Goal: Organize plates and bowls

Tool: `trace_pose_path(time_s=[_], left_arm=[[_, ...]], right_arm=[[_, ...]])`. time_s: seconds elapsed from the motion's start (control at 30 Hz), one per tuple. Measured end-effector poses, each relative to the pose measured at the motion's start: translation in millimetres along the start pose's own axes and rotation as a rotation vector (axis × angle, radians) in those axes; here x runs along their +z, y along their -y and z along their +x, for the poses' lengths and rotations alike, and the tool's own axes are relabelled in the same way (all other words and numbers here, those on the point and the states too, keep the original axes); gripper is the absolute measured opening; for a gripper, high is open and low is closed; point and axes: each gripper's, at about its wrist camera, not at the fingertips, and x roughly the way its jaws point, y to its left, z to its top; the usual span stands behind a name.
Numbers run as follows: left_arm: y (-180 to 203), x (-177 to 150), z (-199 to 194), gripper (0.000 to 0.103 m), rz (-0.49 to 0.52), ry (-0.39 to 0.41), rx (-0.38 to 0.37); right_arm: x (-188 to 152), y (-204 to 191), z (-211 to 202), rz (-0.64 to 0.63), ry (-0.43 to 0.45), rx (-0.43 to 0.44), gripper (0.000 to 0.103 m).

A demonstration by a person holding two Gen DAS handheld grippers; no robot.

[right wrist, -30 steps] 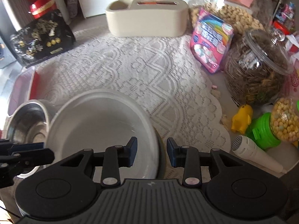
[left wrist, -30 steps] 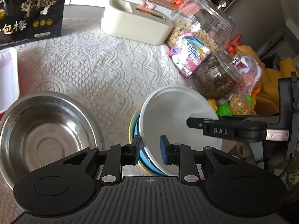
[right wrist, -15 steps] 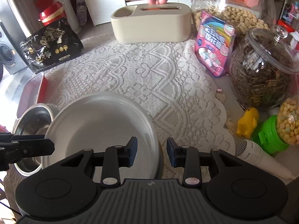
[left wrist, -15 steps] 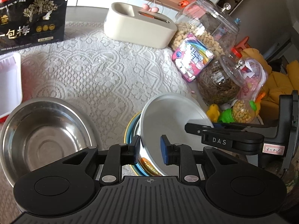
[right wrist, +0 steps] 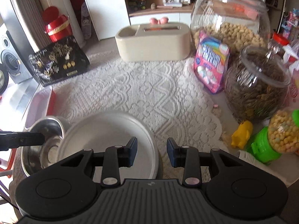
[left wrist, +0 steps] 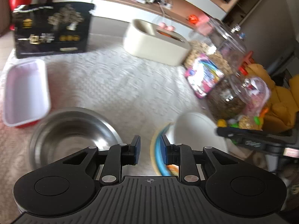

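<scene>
Lace-covered worktop [right wrist: 142, 93]. Steel bowl [left wrist: 72, 136] at near left, empty. Just right of it a white plate [right wrist: 104, 138] on top of a stack, blue-rimmed plate [left wrist: 158, 149] under it. Left tool [left wrist: 150, 150]: jaws narrowly apart, blue rim edge between them, grip or not, cannot tell (blurred). Right tool [right wrist: 151, 154]: released, white plate's rim between its pads, untouched.
</scene>
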Motion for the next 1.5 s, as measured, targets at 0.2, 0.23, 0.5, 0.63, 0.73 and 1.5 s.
trace_pose_path(time_s=[0.2,0.23,0.5,0.63,0.73,1.5], left_arm=[[-48.0,-7.7,-18.6,0.025,-0.055,0.037,0.174],[-56.9,-9.0,-22.8,0.025,-0.075,0.048,0.195],[-116.6,-20.8,-35.6,0.025,-0.217,0.081,0.321],[-127.8,-30.4,-23.3,0.025,-0.241,0.036,0.322],[-131.2,-37.2,-11.0,0.026,-0.239,-0.001,0.330],[-143.5,-42.6,30.7,0.035,-0.264,-0.058,0.245]], right_arm=[[20.5,-34.5,-13.9,-0.067,0.044,0.057,0.034],[25.4,-45.0,-13.0,-0.087,0.041,0.072,0.034],[58.4,-149.7,47.4,-0.245,-0.146,0.202,0.034],[63.3,-177.8,98.3,-0.241,-0.275,0.176,0.034],[60.0,-191.2,124.7,-0.242,-0.336,0.135,0.034],[22.1,-209.4,176.7,-0.285,-0.516,0.056,0.046]])
